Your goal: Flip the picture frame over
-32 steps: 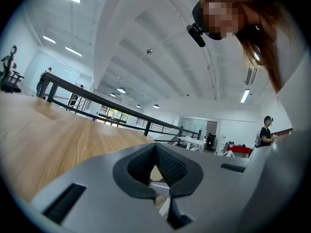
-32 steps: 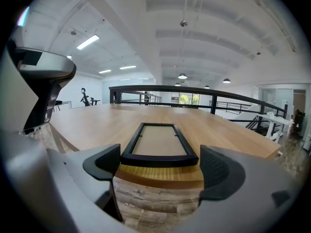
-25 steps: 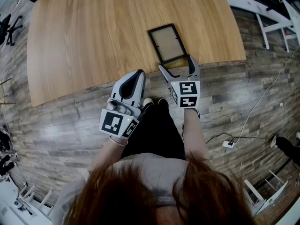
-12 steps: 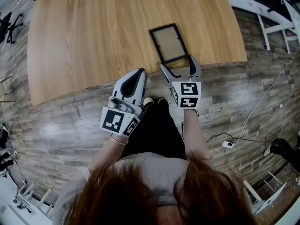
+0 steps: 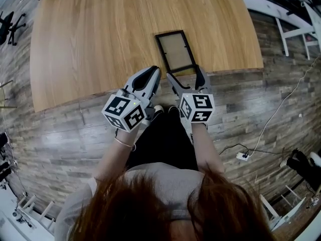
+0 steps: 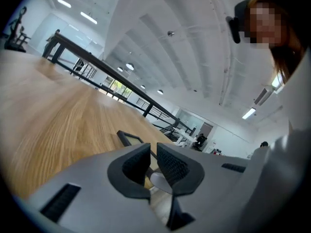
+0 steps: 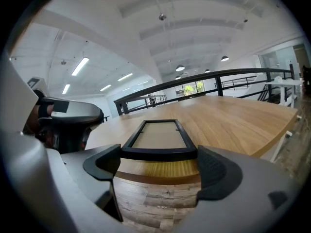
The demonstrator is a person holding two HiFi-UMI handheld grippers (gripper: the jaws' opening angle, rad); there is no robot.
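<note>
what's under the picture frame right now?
The picture frame lies flat on the wooden table, near its front edge, and only bare tabletop shows around it. Its downward face, and anything that might be beneath it, is covered.

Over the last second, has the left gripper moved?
Yes. The left gripper has moved forward, farther over the table's near edge and closer to the picture frame.

The picture frame [image 5: 175, 51] lies on the table [image 5: 100, 34], near its edge.
</note>
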